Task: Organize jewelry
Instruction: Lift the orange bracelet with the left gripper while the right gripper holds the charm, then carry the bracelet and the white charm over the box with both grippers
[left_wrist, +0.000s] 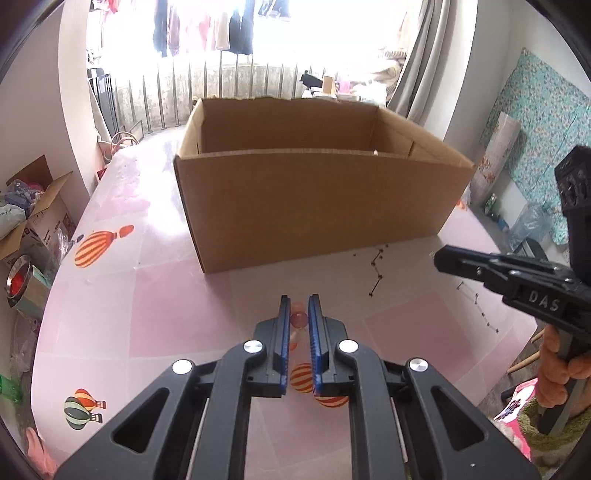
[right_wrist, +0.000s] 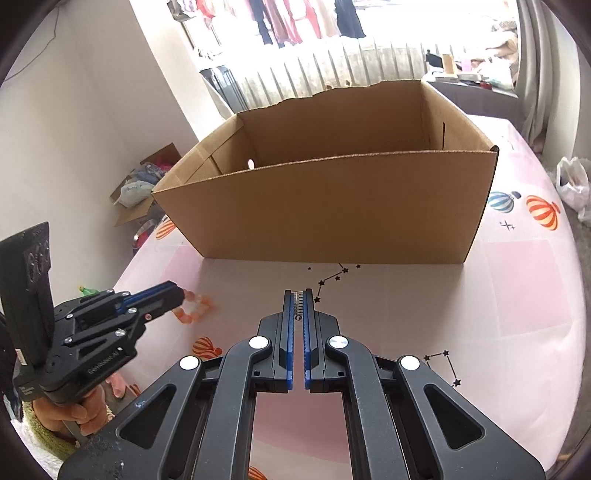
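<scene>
An open, brown cardboard box (left_wrist: 314, 206) (right_wrist: 332, 206) stands on the pink balloon-print tablecloth (left_wrist: 166, 295), just beyond both grippers. My left gripper (left_wrist: 298, 297) (right_wrist: 179, 291) is shut on an orange-pink bead bracelet (left_wrist: 298, 319), held a little above the cloth. In the right wrist view the bead bracelet (right_wrist: 192, 308) hangs as a loop from its tips. My right gripper (right_wrist: 299, 291) (left_wrist: 437, 258) is shut on a thin silver chain (right_wrist: 299, 304), which shows between the blue pads. The inside of the box is mostly hidden by its front wall.
A person's hand (left_wrist: 554, 373) (right_wrist: 74, 410) grips each handle. Beside the table on the left floor are a carton of clothes (left_wrist: 33, 206) and a metal bowl (left_wrist: 18, 280). A white plastic bag (right_wrist: 572, 184) lies past the right table edge.
</scene>
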